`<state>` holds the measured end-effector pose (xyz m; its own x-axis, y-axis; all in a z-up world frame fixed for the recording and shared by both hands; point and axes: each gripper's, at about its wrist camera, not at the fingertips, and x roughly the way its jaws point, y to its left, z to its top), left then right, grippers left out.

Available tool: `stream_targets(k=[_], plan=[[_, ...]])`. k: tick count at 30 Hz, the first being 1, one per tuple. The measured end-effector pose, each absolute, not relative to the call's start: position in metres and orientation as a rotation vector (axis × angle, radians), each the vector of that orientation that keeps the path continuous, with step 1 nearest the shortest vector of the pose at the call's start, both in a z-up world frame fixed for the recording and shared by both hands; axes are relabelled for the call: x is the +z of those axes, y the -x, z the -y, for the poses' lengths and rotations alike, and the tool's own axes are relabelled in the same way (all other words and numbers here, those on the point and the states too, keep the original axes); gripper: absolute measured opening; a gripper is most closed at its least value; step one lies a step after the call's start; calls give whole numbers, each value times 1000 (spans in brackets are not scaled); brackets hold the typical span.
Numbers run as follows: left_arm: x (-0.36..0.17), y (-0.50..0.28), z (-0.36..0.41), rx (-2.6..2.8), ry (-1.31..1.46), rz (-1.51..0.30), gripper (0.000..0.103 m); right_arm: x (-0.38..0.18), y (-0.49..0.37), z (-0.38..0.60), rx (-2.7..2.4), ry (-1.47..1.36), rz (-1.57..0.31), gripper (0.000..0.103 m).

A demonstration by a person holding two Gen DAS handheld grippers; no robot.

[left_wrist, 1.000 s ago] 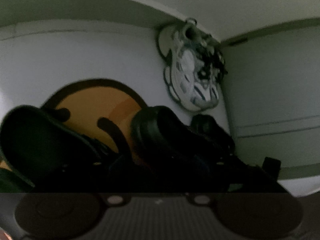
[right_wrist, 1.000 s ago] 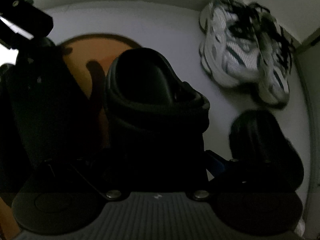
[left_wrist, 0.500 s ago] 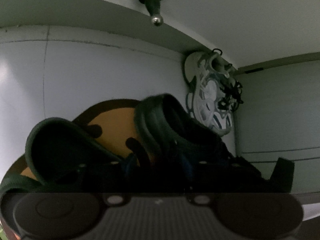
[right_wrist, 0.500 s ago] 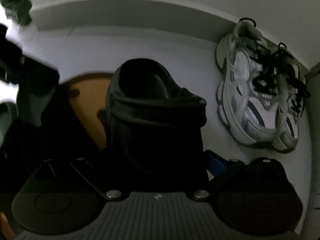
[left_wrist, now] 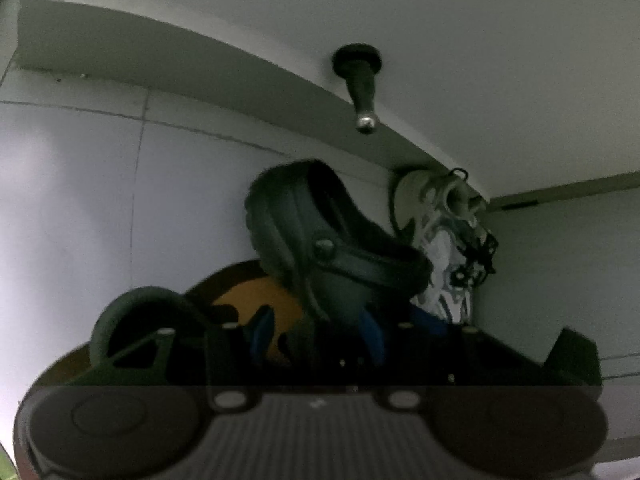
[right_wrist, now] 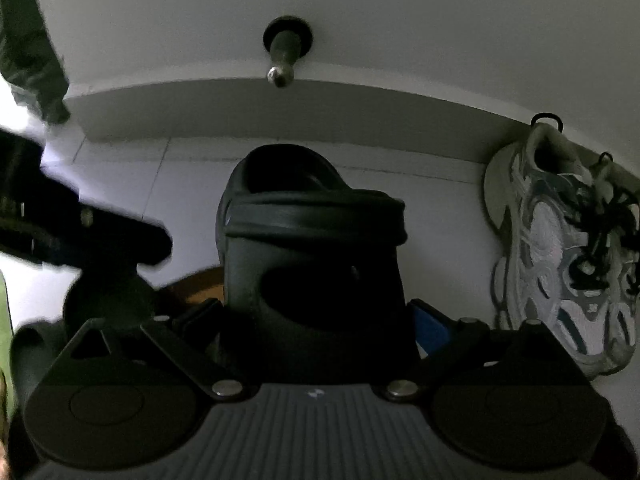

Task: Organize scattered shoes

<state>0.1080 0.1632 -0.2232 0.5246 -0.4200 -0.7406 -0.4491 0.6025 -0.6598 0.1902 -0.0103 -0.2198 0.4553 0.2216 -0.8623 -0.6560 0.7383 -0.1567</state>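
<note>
Each gripper holds a black clog. In the right wrist view my right gripper is shut on a black clog, heel strap up, lifted toward the wall base. In the left wrist view my left gripper is shut on the second black clog, whose rounded end shows at lower left; the right-hand clog is raised just ahead of it. A pair of white and grey sneakers lies on the white floor by the wall at the right; it also shows in the left wrist view.
A black doorstop with a metal tip sticks out of the wall above the baseboard; it also shows in the left wrist view. A round orange mat with a dark rim lies on the floor. A white wall corner is at right.
Both grippers have tilted up and moved toward the wall with their clogs. The doorstop has come into view and the sneakers have slid right and down in both views.
</note>
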Motion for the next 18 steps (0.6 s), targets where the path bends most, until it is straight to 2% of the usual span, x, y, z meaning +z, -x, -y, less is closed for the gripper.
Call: stream_targets(k=[5, 6, 8, 10, 18], plan=[[-224, -114, -155, 13, 946, -1064, 52, -219, -192, 8, 557, 499, -942, 100], [-224, -118, -152, 7, 937, -1066, 54, -219, -192, 8, 557, 500, -942, 100], [-222, -121, -147, 1, 918, -1064, 69, -215, -189, 18, 552, 466, -941, 100], [-217, -126, -140, -10, 873, -1048, 79, -208, -187, 29, 527, 443, -914, 99], [-218, -143, -119, -51, 822, -1076, 92, -176, -155, 85, 417, 381, -877, 99]])
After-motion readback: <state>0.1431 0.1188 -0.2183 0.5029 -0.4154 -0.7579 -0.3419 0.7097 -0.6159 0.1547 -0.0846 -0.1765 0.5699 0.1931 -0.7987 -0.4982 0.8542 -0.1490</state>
